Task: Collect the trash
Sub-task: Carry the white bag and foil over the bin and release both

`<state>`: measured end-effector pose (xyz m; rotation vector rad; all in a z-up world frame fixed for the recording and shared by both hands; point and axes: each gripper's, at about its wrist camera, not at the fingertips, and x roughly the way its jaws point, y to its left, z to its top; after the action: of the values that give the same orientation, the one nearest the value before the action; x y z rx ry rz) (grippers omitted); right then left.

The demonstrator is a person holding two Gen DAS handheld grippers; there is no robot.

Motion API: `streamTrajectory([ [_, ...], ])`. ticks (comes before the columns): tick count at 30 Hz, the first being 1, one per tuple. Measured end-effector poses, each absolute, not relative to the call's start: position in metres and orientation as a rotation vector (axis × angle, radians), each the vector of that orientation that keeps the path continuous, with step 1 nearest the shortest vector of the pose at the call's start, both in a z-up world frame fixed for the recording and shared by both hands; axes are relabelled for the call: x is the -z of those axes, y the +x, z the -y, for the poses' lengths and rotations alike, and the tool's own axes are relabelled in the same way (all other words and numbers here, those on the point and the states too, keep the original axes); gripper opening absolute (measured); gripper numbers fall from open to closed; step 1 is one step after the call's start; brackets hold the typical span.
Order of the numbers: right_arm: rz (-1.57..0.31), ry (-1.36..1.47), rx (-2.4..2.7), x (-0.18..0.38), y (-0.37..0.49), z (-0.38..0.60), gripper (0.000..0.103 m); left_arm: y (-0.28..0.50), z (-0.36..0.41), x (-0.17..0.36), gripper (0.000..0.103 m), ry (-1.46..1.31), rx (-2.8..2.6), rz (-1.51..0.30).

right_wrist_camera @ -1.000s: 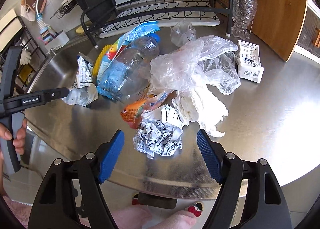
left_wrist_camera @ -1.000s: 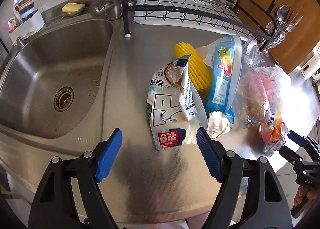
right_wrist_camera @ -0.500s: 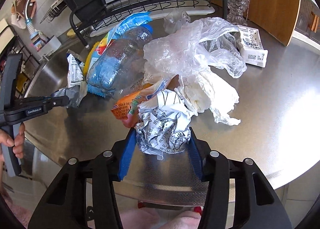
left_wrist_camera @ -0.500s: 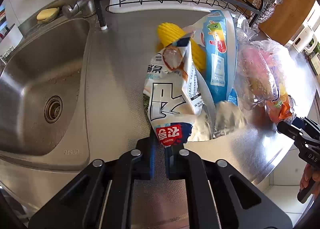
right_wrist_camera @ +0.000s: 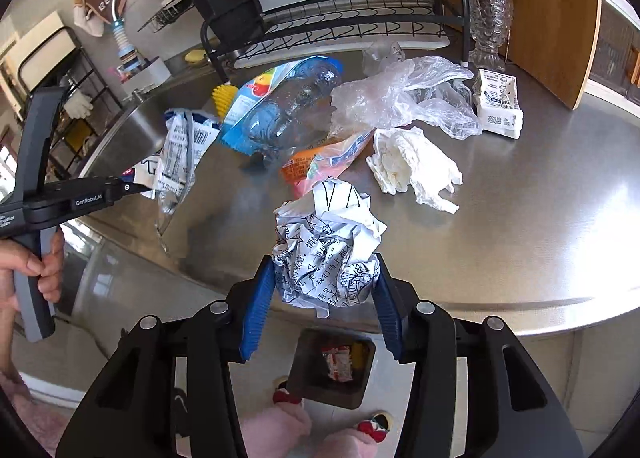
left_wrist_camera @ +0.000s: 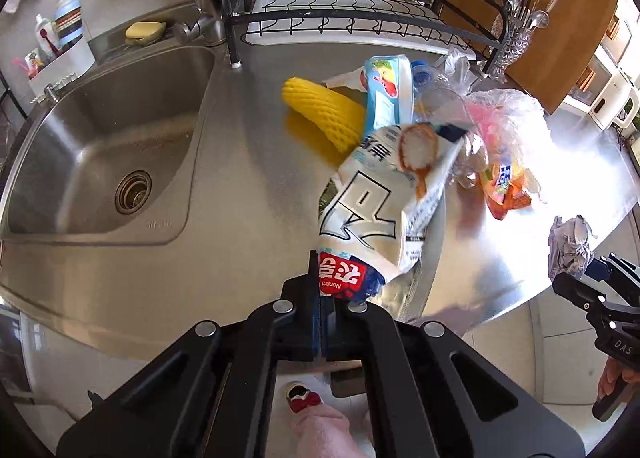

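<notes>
Our left gripper [left_wrist_camera: 322, 298] clamps one glossy white snack bag [left_wrist_camera: 372, 214] at its bottom edge, our right gripper [right_wrist_camera: 320, 290] squeezes one crumpled printed paper ball [right_wrist_camera: 326, 254] over the steel counter's [right_wrist_camera: 520, 218] edge, one dark bin [right_wrist_camera: 304, 382] below.

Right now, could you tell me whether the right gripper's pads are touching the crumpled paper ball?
Touching. The right wrist view shows the right gripper with both blue pads pressed against the sides of the crumpled paper ball, no gap either side.
</notes>
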<state>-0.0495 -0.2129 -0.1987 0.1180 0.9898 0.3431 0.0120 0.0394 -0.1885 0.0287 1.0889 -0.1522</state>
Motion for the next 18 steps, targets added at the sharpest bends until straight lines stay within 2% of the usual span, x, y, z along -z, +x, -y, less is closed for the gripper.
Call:
streamTrajectory([
  [10,-1.036,0.08,-0.455,0.207,-0.095,0.216,0.049,-0.06,-0.014,0.193,0.0,-0.014,0.136,-1.114],
  [18,-1.114,0.114,-0.428,0.245,-0.128,0.206,0.049,-0.104,-0.01,0.234,0.0,-0.015,0.198,-1.214],
])
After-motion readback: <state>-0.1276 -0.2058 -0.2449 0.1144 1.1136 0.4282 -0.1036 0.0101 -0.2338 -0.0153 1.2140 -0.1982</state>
